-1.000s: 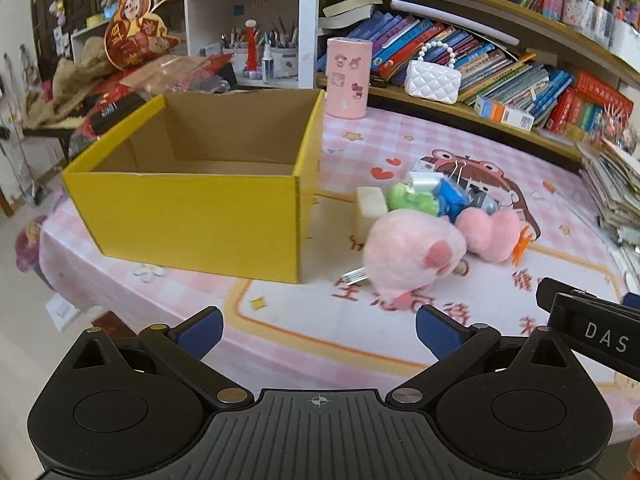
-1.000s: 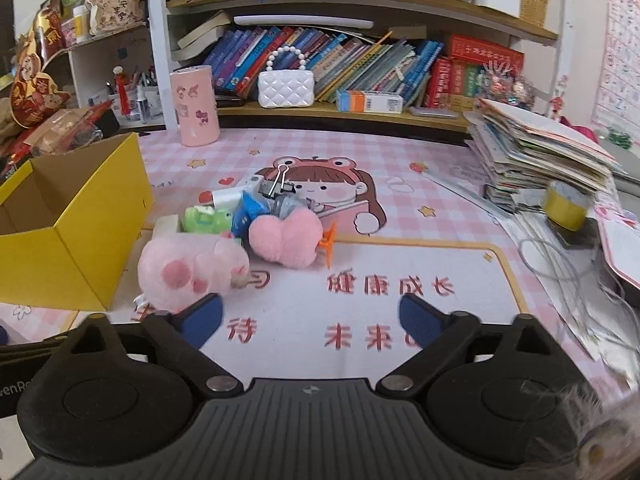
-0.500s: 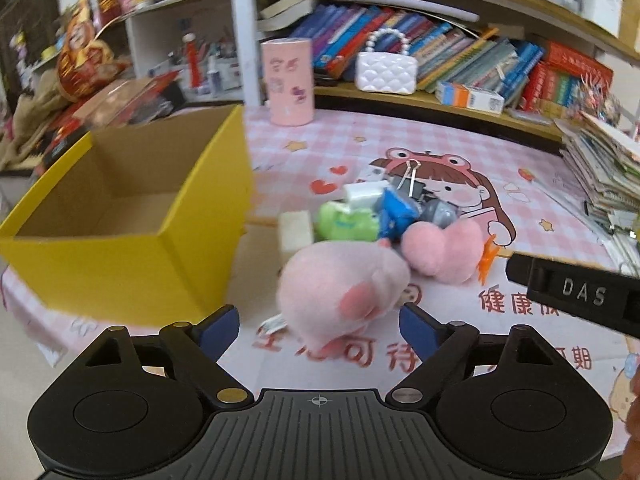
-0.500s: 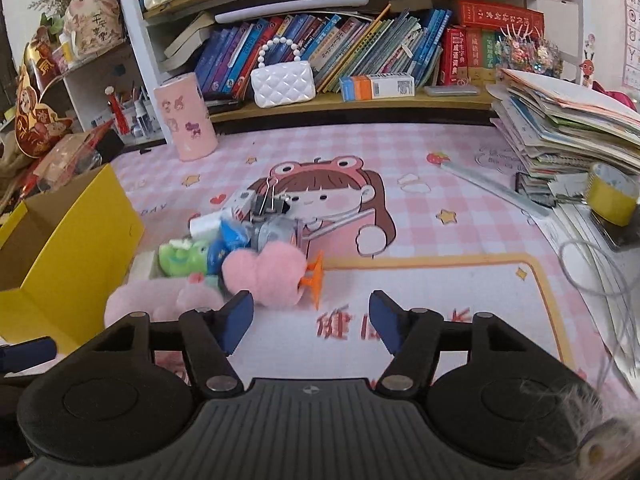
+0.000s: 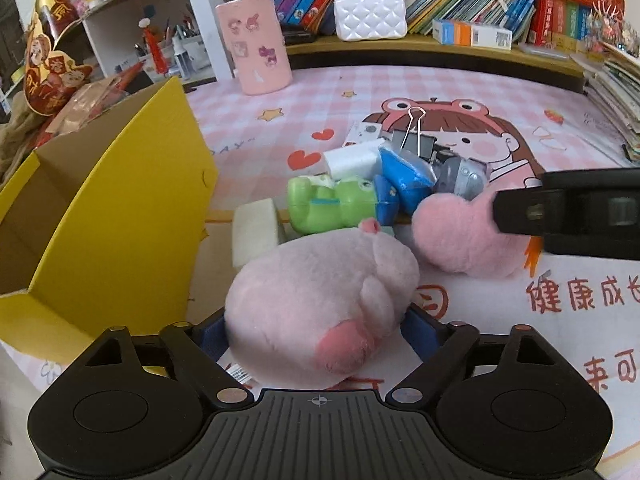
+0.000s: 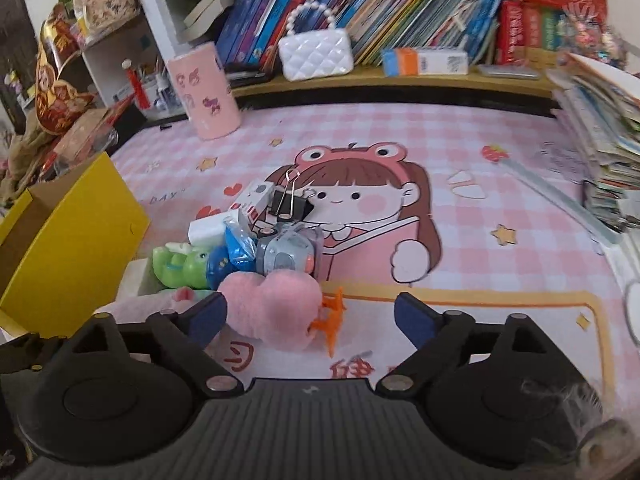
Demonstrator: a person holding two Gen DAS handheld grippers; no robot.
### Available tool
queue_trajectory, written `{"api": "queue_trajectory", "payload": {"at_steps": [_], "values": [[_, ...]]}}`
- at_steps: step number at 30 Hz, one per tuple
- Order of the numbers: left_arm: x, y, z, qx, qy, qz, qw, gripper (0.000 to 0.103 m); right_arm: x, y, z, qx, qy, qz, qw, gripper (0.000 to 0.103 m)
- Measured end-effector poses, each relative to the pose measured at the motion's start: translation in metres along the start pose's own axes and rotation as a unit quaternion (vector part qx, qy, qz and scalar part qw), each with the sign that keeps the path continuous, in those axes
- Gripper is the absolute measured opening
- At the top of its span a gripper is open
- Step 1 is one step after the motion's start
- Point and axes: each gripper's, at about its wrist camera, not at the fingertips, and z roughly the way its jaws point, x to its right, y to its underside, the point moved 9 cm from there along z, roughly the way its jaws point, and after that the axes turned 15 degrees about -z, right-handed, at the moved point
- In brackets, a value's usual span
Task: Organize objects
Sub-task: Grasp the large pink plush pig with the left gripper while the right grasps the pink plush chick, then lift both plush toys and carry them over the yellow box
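Note:
A pink plush pig (image 5: pixel 320 296) lies on the pink mat, right of the open yellow box (image 5: pixel 120 216). My left gripper (image 5: pixel 316 332) straddles the pig; its jaws are closing, the blue pads close at its flanks, with no squeeze showing. A pink plush heart (image 6: pixel 272 304) lies just inside the left finger of my right gripper (image 6: pixel 312 316), whose jaws are opening and grip nothing. An orange claw clip (image 6: pixel 332 316) sticks out beside the heart. Behind lie a green frog toy (image 5: pixel 336 204), a blue toy (image 5: pixel 404 176), a grey toy (image 6: pixel 288 252) and a binder clip (image 6: pixel 288 200).
A white foam block (image 5: pixel 256 232) sits between the box and the pig. A pink cup (image 5: pixel 256 48) and a white purse (image 5: pixel 370 16) stand by the bookshelf at the back. A leaning stack of books (image 6: pixel 600 140) borders the mat's right side.
Both grippers moved forward and down toward the toy pile. The left jaws narrowed and now flank the pig. The right jaws narrowed, then widened, and now reach the heart.

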Motion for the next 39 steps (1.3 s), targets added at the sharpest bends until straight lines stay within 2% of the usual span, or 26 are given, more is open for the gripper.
{"api": "queue_trajectory", "payload": {"at_steps": [4,10,12,16,17,18,19,29,39], "values": [[-0.003,0.0,-0.011,-0.002,0.01,-0.007,0.9999,0.075,-0.005,-0.003,0.018,-0.01,-0.01,-0.012,1.0,0.093],[-0.021,0.014,-0.034,-0.016,0.029,-0.039,0.9987,0.075,-0.012,0.001,0.041,-0.028,-0.028,-0.021,0.999,0.088],[-0.028,0.017,-0.039,-0.02,0.033,-0.052,0.9979,0.075,-0.016,0.003,0.044,-0.026,-0.038,-0.018,0.999,0.083],[-0.036,0.014,-0.05,-0.012,0.034,-0.064,0.9973,0.075,-0.024,0.005,0.038,-0.013,-0.034,-0.033,0.999,0.072],[-0.038,0.013,-0.052,-0.008,0.035,-0.066,0.9972,0.075,-0.027,0.005,0.034,-0.011,-0.03,-0.041,0.999,0.066],[-0.039,0.011,-0.055,-0.004,0.037,-0.069,0.9969,0.075,-0.028,0.005,0.031,-0.01,-0.025,-0.044,0.999,0.054],[-0.04,0.011,-0.057,-0.001,0.038,-0.071,0.9967,0.075,-0.028,0.006,0.028,-0.01,-0.022,-0.045,0.999,0.05],[-0.044,0.017,-0.076,0.013,0.07,-0.081,0.9942,0.075,-0.023,0.004,-0.029,0.035,0.016,-0.019,0.999,0.05],[-0.067,0.016,-0.107,0.039,0.122,-0.077,0.9887,0.075,-0.056,0.025,-0.083,0.042,0.067,0.002,0.997,0.05]]}}
